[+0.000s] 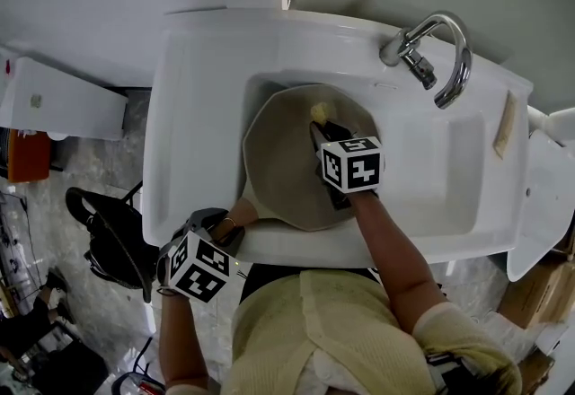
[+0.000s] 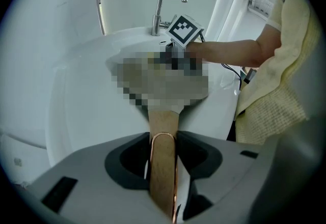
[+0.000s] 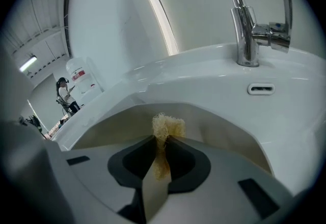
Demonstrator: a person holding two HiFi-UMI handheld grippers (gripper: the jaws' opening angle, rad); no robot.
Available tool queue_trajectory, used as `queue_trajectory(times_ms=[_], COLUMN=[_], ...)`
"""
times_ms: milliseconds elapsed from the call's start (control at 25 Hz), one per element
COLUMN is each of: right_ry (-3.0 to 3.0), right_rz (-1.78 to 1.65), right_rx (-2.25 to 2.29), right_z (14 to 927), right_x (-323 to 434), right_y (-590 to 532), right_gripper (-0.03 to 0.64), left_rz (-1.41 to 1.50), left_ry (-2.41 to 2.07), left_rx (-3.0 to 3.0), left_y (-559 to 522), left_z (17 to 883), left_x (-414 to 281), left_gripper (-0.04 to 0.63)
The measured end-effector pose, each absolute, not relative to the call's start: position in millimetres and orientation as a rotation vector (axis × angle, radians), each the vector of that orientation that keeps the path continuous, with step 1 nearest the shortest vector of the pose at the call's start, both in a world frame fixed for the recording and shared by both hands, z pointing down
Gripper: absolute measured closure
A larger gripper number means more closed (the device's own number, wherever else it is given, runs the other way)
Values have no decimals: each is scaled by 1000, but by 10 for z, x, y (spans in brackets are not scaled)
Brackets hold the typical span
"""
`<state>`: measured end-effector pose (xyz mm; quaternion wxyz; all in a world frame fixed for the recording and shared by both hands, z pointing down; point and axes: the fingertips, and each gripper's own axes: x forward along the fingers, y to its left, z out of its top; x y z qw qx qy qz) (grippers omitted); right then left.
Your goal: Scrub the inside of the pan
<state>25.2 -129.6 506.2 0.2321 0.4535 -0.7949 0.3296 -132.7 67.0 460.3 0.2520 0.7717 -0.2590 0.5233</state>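
Observation:
A beige pan (image 1: 283, 160) lies tilted in the white sink (image 1: 198, 106). Its light wooden handle (image 1: 237, 215) sticks out over the front rim, and my left gripper (image 1: 226, 233) is shut on it. In the left gripper view the handle (image 2: 163, 151) runs between the jaws of the left gripper (image 2: 163, 142); the pan body there is covered by a mosaic patch. My right gripper (image 1: 322, 129) reaches into the pan, shut on a pale yellow fibrous scrubber (image 1: 319, 111). In the right gripper view the scrubber (image 3: 167, 127) pokes out of the right gripper (image 3: 164, 142) against the pan's far inner wall (image 3: 219, 134).
A chrome faucet (image 1: 442, 57) stands at the sink's back right, with an overflow slot (image 3: 261, 88) below it. A pale bar (image 1: 506, 124) lies on the right rim. A black bag (image 1: 112, 236) sits on the floor at left, near a white shelf (image 1: 58, 99).

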Motion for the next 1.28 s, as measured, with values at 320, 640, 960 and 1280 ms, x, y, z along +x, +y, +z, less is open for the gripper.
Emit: queue_trajectory(times_ms=[320, 640, 960, 1280], right_ry=[-2096, -2140, -2226, -2315], right_rz=[819, 769, 733, 687], right_rx=[1288, 1150, 945, 712], right_z=[5259, 5309, 5305, 5215], right_x=[230, -125, -491, -692], right_y=[-1518, -1579, -1404, -1191], right_gripper=[543, 543, 543, 543], left_rz=[1419, 1412, 1399, 1395], left_ry=[-688, -673, -659, -651], left_rx=[2096, 2093, 2089, 2089], left_y=[665, 664, 666, 673], left_z=[4607, 4610, 4612, 4608], left_x=[-1329, -1321, -1319, -1325], left_gripper=[393, 393, 393, 393])
